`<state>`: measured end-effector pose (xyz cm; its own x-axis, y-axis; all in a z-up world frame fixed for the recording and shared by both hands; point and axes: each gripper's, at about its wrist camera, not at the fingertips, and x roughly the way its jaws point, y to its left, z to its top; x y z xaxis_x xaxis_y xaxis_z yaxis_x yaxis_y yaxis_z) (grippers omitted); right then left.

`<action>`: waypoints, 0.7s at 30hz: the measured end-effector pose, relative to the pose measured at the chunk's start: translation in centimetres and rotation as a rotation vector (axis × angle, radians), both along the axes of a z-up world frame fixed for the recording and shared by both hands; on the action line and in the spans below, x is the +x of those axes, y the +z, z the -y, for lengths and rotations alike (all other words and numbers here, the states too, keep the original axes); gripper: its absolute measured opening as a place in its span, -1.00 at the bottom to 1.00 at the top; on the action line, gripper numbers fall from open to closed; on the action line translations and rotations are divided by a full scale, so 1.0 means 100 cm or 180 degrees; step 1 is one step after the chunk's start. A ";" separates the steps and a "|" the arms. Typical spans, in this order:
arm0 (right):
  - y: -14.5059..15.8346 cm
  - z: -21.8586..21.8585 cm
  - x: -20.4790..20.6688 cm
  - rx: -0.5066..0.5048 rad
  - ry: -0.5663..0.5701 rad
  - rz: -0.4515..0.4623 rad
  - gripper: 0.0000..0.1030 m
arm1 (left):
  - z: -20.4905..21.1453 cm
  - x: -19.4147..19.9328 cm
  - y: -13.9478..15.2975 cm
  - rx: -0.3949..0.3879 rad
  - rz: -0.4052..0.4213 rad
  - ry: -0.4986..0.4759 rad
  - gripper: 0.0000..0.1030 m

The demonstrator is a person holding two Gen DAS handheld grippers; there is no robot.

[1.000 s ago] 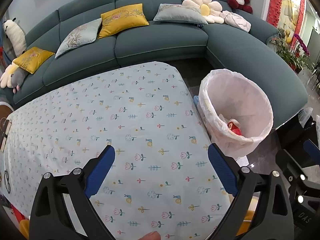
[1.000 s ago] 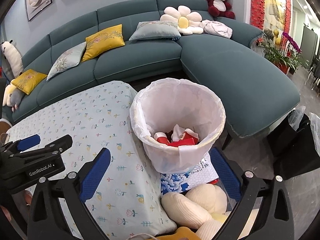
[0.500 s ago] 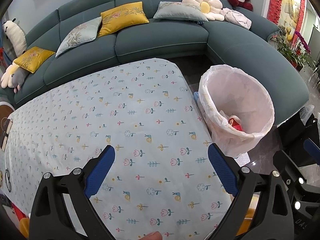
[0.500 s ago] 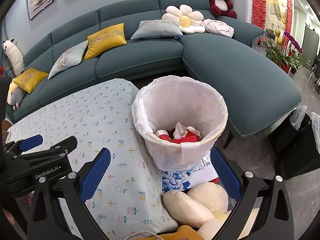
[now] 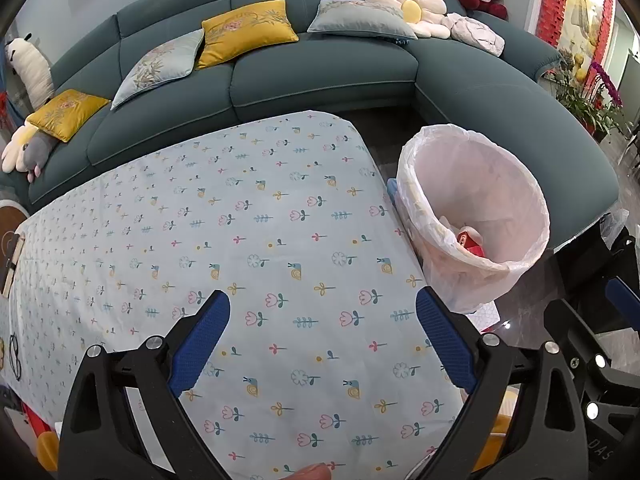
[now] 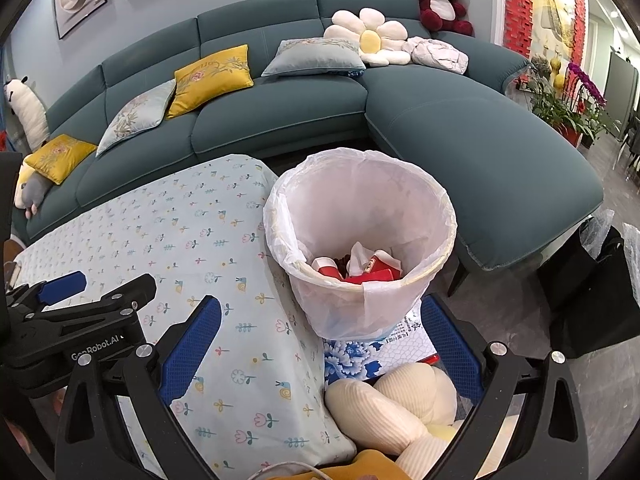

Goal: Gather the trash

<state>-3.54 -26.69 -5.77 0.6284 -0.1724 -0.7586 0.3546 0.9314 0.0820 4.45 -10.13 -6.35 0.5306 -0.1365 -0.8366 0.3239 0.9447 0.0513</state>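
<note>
only right wrist view shows red trash (image 6: pixel 370 276) filling bin (image 6: pixel 400 196)

L gripper (image 5: pixel 322 344) agape; bin (image 5: pixel 472 216) w/ prob. trash.

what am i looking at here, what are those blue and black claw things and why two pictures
The claws are two hand-held grippers; a person holds one in each hand, and each carries a camera looking along its fingers. One picture is from the left gripper, over a flowered tablecloth. The other is from the right gripper, facing a bin lined with a white bag, beside the table, with red and white trash inside. Both grippers are open and hold nothing. No trash shows on the cloth. A sofa stands behind.
</note>
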 end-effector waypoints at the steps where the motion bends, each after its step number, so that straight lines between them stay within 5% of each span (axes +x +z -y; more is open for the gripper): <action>1: 0.000 0.000 0.000 -0.0002 0.0000 0.0001 0.87 | 0.000 0.000 0.000 0.0000 -0.0002 0.0000 0.74; 21: -0.011 0.002 0.001 0.0016 0.0002 -0.0053 0.87 | 0.002 0.003 -0.007 0.0035 -0.0045 0.0013 0.74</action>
